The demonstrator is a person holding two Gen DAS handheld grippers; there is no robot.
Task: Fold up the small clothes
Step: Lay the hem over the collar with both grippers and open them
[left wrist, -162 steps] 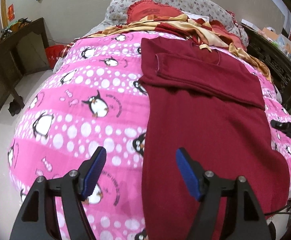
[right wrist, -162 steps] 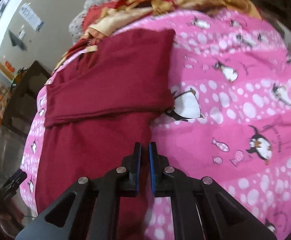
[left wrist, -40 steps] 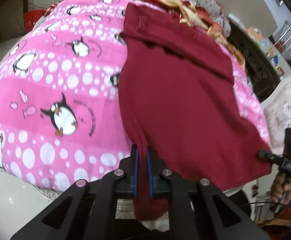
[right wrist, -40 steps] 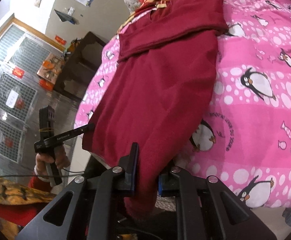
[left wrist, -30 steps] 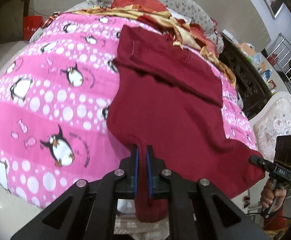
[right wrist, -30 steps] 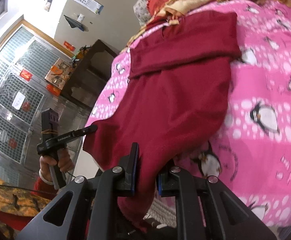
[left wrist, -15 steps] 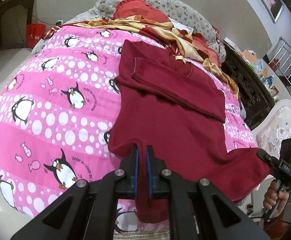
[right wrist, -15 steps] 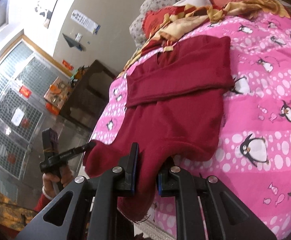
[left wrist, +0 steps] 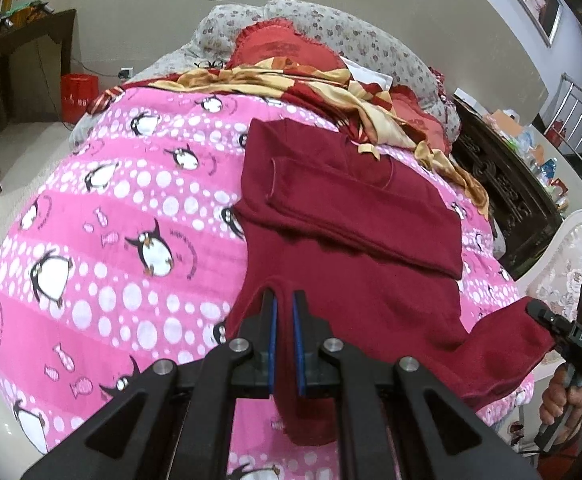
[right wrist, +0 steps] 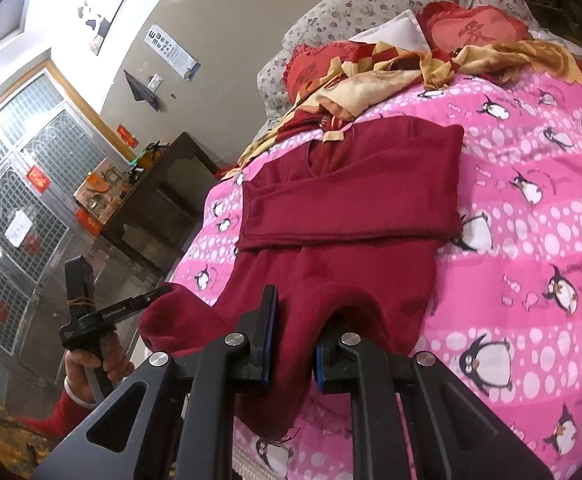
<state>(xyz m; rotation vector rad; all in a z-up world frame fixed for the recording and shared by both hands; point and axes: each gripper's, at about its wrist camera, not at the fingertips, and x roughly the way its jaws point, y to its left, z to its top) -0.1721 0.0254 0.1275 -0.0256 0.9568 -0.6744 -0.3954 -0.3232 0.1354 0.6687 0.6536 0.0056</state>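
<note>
1. Fabric fills my left gripper (left wrist: 284, 344): its blue pads are clamped together on a pinch of the dark red garment (left wrist: 355, 280) at its near hem corner, with a tail of cloth hanging below the pads.
2. My right gripper (right wrist: 291, 344) is clamped on the garment's other near corner; a thicker bunch of the cloth (right wrist: 331, 280) sits between its pads and holds them a little apart.
3. Ahead of both grippers I see the near hem lifted off the pink penguin blanket (left wrist: 111, 240), sagging between the two grips.
4. Farther out, the upper part of the garment lies flat on the blanket, its sleeves (left wrist: 363, 216) folded across the chest as a band.
5. Beyond that I see a crumpled red-and-gold cloth (left wrist: 331, 84) and red cushions (right wrist: 475, 28) at the bed's far end.
6. From each camera I see the other gripper out to the side, held by a hand (right wrist: 91, 364).
</note>
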